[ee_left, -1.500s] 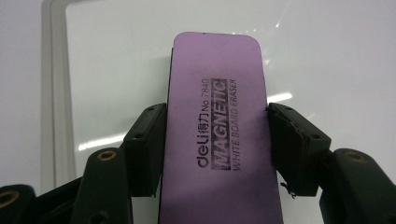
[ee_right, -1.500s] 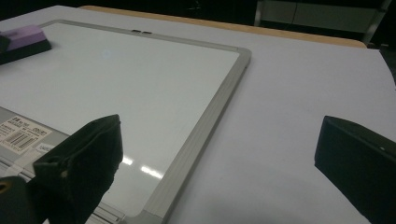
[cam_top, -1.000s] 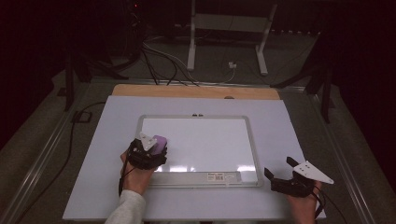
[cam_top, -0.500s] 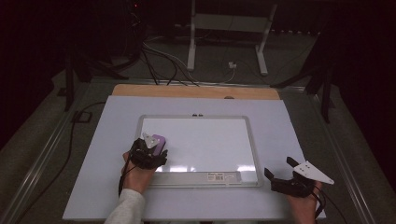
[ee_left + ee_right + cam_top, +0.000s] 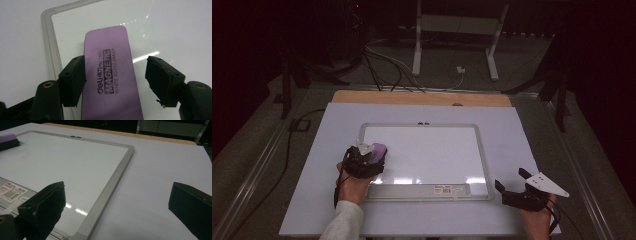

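One eraser (image 5: 112, 75) between my left gripper's (image 5: 116, 82) just-narrowed jaws: left pad touching, right clear, print legible here. My right gripper (image 5: 518, 189) gapes; eraser's near end cropped.

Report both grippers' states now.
Left gripper: open, jaws around the purple eraser, one pad touching, the other clear; they have just been closing.
Right gripper: open, holding nothing.

Black grippers (image 5: 532, 196), white plate, pale sleeve (image 5: 343, 222).
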